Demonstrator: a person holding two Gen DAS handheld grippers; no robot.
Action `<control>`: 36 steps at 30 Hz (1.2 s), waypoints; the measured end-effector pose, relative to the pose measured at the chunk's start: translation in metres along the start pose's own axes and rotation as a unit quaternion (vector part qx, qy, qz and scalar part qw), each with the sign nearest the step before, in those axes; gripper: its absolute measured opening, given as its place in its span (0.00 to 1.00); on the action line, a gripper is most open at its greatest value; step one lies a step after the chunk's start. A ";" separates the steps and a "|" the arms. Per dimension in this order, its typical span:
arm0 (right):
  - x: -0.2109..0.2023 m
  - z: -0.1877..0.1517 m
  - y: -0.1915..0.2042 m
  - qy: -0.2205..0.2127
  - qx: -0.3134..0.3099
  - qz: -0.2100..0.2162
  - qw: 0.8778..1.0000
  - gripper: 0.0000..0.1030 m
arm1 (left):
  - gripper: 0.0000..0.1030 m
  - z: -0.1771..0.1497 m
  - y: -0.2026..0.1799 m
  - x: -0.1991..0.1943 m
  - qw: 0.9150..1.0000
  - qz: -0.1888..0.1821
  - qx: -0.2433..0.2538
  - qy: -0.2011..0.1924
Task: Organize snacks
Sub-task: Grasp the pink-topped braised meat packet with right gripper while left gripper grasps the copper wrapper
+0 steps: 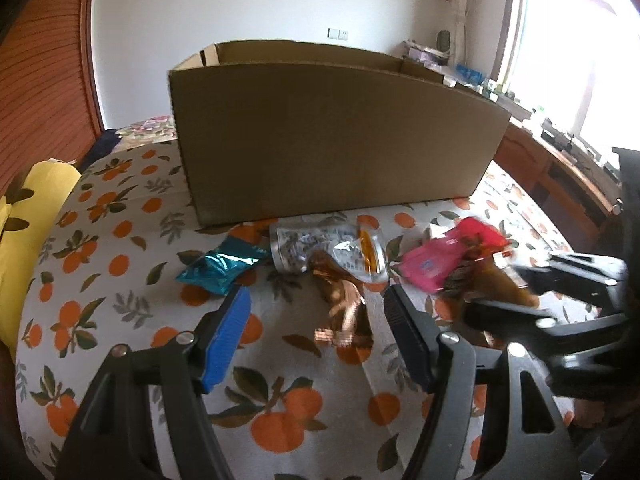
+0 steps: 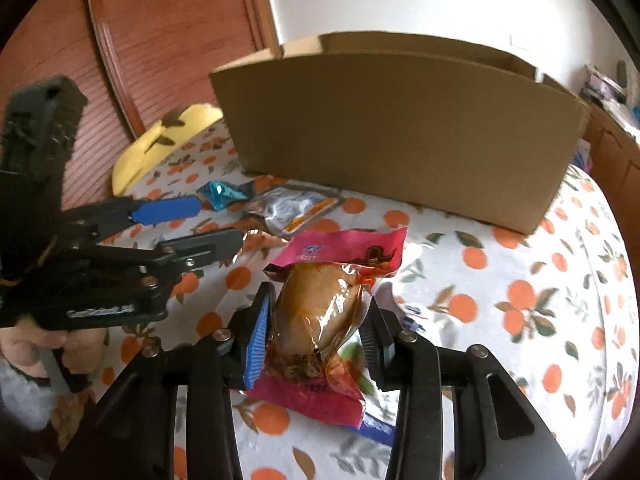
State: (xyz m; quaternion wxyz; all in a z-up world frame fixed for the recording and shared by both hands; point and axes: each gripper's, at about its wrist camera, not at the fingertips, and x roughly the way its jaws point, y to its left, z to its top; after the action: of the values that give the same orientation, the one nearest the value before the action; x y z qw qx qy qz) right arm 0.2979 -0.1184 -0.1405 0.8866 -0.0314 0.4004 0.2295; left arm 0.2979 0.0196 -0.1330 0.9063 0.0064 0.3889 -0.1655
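- We saw the tall brown cardboard box [image 2: 400,128] standing at the far side of the orange-print bedcover [image 2: 560,280], its inside hidden from both views.
- The right gripper [image 2: 316,332] was clamped on the pink-and-clear vacuum pouch of brown meat [image 2: 320,308], whose long axis pointed toward the box straight ahead, so the right hand was nearer.
- The left gripper [image 1: 316,320] stood apart and empty over a crumpled copper foil wrapper [image 1: 340,304], beside a silver printed pouch [image 1: 320,248] and a teal foil packet [image 1: 220,268].
- A blue item under the pouch was too covered to identify.
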 end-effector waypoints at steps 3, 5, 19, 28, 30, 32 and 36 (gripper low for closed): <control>-0.015 -0.003 -0.007 -0.013 0.006 0.000 1.000 0.39 | 0.68 0.002 -0.002 0.008 1.000 0.005 0.001 0.009; -0.024 -0.005 -0.010 -0.022 0.005 -0.007 1.000 0.39 | 0.68 0.004 -0.003 0.012 1.000 0.002 0.002 0.012; -0.042 -0.034 -0.059 -0.038 0.036 -0.030 0.998 0.40 | 0.46 0.005 -0.018 0.030 0.999 0.000 0.012 0.047; -0.036 -0.035 -0.057 -0.035 0.024 -0.032 0.999 0.40 | 0.47 0.007 -0.022 0.032 0.998 0.016 0.026 0.054; -0.036 -0.035 -0.053 -0.039 0.013 -0.037 0.998 0.40 | 0.47 0.007 -0.021 0.032 0.998 0.018 0.026 0.055; -0.036 -0.035 -0.052 -0.042 0.009 -0.040 0.998 0.40 | 0.47 0.008 -0.021 0.033 0.998 0.018 0.025 0.057; -0.039 -0.035 -0.052 -0.043 0.012 -0.037 0.998 0.40 | 0.46 0.010 -0.022 0.035 0.998 0.018 0.022 0.059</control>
State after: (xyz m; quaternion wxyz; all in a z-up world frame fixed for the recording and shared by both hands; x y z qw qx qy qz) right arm 0.2739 -0.1881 -0.1431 0.9113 -0.0255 0.3630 0.1927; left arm 0.3202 -0.0127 -0.1483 0.8840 0.0427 0.4382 -0.1573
